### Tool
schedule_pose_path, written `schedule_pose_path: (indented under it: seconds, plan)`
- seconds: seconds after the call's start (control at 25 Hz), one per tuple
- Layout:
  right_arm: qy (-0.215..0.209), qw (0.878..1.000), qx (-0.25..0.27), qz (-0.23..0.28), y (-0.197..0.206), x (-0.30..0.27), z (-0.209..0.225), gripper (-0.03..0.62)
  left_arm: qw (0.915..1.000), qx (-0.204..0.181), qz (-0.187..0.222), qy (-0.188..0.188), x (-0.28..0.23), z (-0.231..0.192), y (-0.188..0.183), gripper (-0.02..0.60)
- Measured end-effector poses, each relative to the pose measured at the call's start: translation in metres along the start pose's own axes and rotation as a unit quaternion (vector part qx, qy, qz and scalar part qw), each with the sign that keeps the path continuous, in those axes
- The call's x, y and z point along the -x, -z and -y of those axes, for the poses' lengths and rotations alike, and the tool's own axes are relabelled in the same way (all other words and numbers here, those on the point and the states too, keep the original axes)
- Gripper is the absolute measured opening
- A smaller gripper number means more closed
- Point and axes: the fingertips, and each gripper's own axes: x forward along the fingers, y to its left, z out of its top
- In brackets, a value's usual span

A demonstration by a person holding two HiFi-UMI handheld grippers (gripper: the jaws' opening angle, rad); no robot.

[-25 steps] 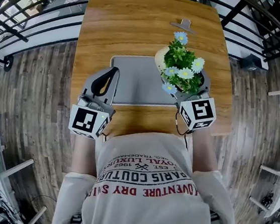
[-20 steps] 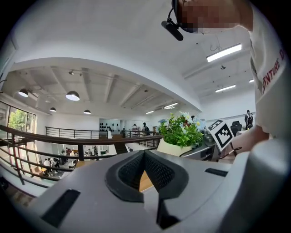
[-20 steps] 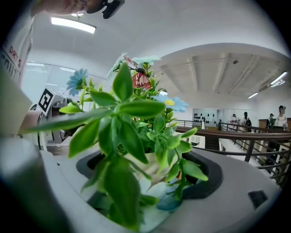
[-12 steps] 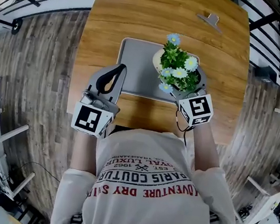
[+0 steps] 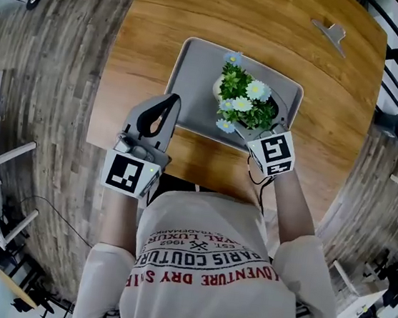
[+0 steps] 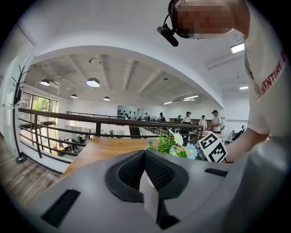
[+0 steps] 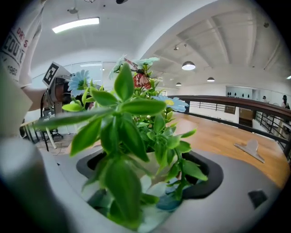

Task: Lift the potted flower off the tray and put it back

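Nearest me, left gripper [image 5: 164, 103]: jaws were pressed together, empty, idle beside the tray [image 5: 194, 82].
Right gripper [image 5: 259, 128]: jaws clamped the potted flower [image 5: 240, 102] low, sparing the blooms.
Potted flower: over the tray's right half; seated or raised, I couldn't tell.

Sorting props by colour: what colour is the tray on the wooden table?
Plain grey; the rectangular tray shows best in the head view.
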Motion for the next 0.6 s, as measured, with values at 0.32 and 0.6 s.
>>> schedule_pose_path:
  seconds: [0.32, 0.6]
  plan:
    - [-0.063, 0.998, 0.022, -0.004, 0.019, -0.034, -0.01, 0.469, 0.9986, 0.021, -0.017, -0.045, -0.004, -0.01, 0.034, 0.012]
    - [-0.096, 0.995, 0.029, 0.004, 0.027, -0.048, -0.014, 0.469, 0.9975, 0.025, -0.021, -0.063, -0.003, -0.013, 0.045, 0.012]
